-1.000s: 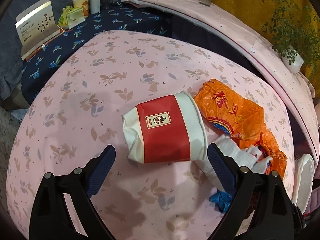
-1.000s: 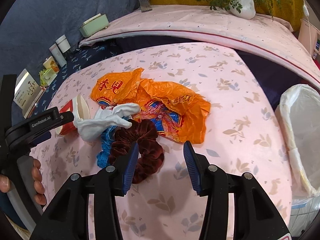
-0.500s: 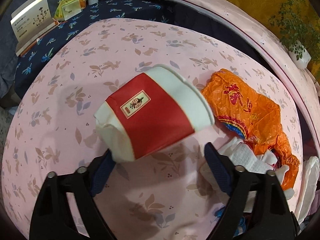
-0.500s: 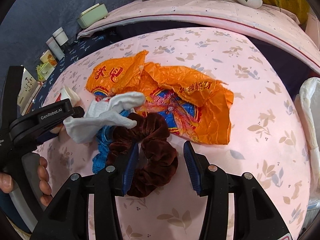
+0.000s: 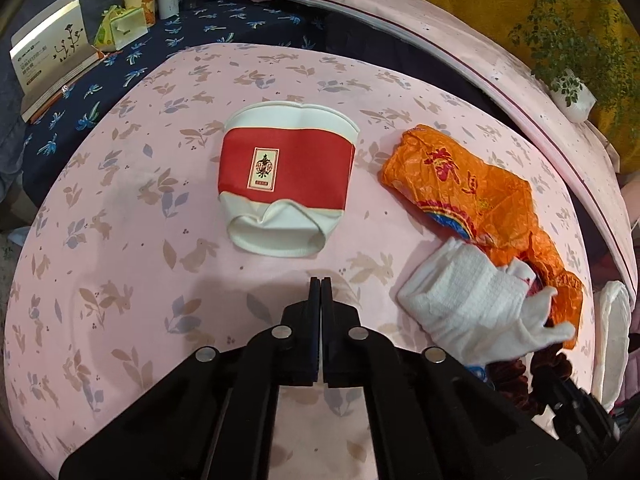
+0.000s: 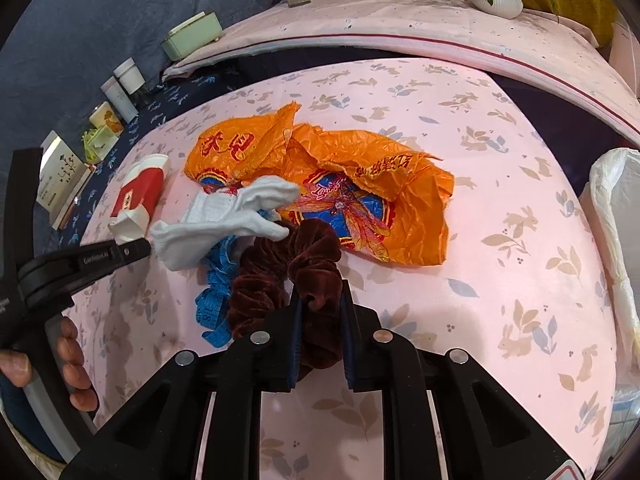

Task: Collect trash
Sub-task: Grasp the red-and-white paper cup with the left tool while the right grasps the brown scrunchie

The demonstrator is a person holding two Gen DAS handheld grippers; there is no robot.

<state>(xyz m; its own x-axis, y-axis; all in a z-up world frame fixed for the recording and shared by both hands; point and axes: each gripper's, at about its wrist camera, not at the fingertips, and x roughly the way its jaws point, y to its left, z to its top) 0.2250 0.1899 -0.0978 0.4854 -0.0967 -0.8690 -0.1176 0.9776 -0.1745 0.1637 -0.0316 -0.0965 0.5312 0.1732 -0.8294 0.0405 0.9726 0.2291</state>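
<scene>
Right gripper (image 6: 320, 312) jaws closing on the plush maroon velvet scrunchie (image 6: 288, 276), which lies just beside the crinkled orange plastic bag (image 6: 360, 184); bite deep into a thick fold, since velvet compresses and slips. Left gripper (image 5: 320, 292) is pressed together, empty, short of the crushed red-and-white paper cup (image 5: 286, 176) lying left of that bag.

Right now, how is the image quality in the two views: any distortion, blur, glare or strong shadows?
Left wrist view: strong fisheye bending, dark round corners; the cup is sharp; a soft shadow lies on the cloth ahead of the shut left tongs. Right wrist view: same bending; the scrunchie is sharp, and the white bag at the right edge looks somewhat washed out.
</scene>
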